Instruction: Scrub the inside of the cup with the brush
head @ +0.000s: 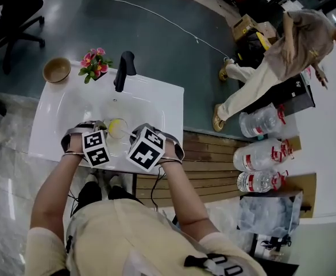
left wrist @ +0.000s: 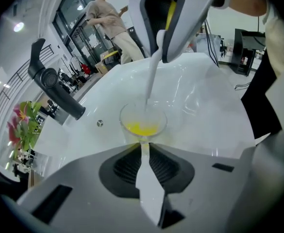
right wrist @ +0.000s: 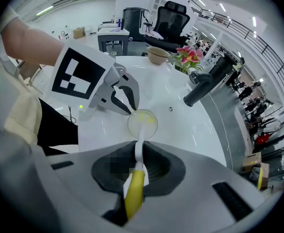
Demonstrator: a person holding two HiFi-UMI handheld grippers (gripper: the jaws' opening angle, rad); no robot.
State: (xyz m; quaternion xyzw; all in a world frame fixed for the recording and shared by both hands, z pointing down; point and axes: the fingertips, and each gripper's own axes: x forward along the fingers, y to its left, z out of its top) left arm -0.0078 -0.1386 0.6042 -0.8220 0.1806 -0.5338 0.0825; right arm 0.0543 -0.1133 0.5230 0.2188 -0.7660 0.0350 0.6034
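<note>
left gripper (left wrist: pixel 142 148) jaws closed on a white piece at the near side of the clear cup (left wrist: pixel 143 123), right gripper (right wrist: pixel 138 152) jaws clamped on the yellow-and-white brush (right wrist: pixel 133 188), brush stem reaching into the cup, yellow at its bottom, cup in the white sink (head: pixel 58 114) just in front of the black faucet (head: pixel 123 69), pink flowers (head: pixel 96 62) and wooden bowl (head: pixel 57 69) left of the faucet

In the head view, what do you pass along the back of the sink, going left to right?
Bowl → flowers → faucet.
</note>
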